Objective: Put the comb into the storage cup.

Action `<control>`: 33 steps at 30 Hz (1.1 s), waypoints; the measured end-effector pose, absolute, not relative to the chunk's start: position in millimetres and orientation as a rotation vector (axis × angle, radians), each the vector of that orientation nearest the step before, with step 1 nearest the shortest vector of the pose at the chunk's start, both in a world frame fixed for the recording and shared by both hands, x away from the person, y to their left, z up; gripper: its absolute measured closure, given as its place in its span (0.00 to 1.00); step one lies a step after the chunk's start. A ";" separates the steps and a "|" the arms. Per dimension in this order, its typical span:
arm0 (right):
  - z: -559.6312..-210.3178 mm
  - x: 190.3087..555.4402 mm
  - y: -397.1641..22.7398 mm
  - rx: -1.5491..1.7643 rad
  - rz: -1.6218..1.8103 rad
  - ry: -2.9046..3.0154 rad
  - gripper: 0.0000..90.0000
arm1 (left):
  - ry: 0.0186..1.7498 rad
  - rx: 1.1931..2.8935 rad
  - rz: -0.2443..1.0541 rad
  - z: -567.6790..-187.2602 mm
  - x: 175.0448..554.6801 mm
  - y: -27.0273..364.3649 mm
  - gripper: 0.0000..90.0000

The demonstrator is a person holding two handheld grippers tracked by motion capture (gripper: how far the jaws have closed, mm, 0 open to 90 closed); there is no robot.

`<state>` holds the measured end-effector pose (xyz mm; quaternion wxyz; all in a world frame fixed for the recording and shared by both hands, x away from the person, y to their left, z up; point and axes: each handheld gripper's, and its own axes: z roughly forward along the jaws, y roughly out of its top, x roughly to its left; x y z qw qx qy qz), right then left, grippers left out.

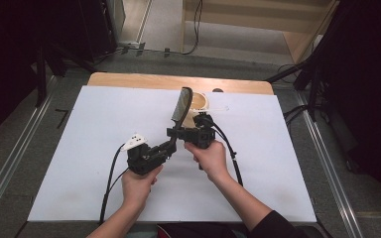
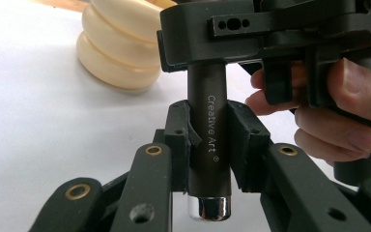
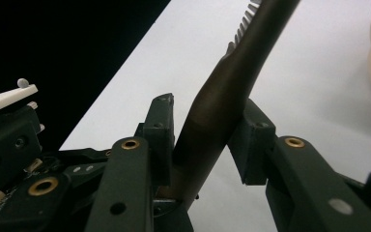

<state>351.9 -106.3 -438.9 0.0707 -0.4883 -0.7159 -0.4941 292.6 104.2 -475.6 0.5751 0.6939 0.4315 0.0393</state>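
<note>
A dark brown brush (image 1: 180,105) with a round handle marked "Creative Art" stands nearly upright over the white table sheet (image 1: 94,129). My left gripper (image 1: 170,144) is shut on the handle's lower end (image 2: 207,145), just above its shiny metal cap (image 2: 211,208). My right gripper (image 1: 176,132) grips the same handle (image 3: 220,101) a little higher up, with both pads against it. The brush's teeth (image 3: 244,21) rise away from the jaws. A person's hand (image 2: 338,111) holds the right gripper close behind the handle.
A cream ribbed pot (image 1: 199,103) stands on the sheet just behind the brush, also seen in the left gripper view (image 2: 121,48). Black cables (image 1: 110,178) trail from both grippers toward the table's near edge. The wooden table edge (image 1: 129,79) lies at the back.
</note>
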 end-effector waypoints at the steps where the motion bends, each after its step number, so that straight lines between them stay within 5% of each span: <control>1: -439.3 352.1 -106.5 -1.466 -1.484 -2.145 0.70 | 1.010 1.623 0.090 -475.9 292.9 103.9 0.81; 15: -436.4 350.6 -107.3 -1.459 -1.473 -2.113 0.77 | 0.994 1.648 0.085 -472.5 294.5 104.5 0.79; 33: -439.3 353.0 -111.8 -1.464 -1.449 -2.182 0.78 | 1.000 1.744 -0.051 -461.4 306.8 116.3 0.44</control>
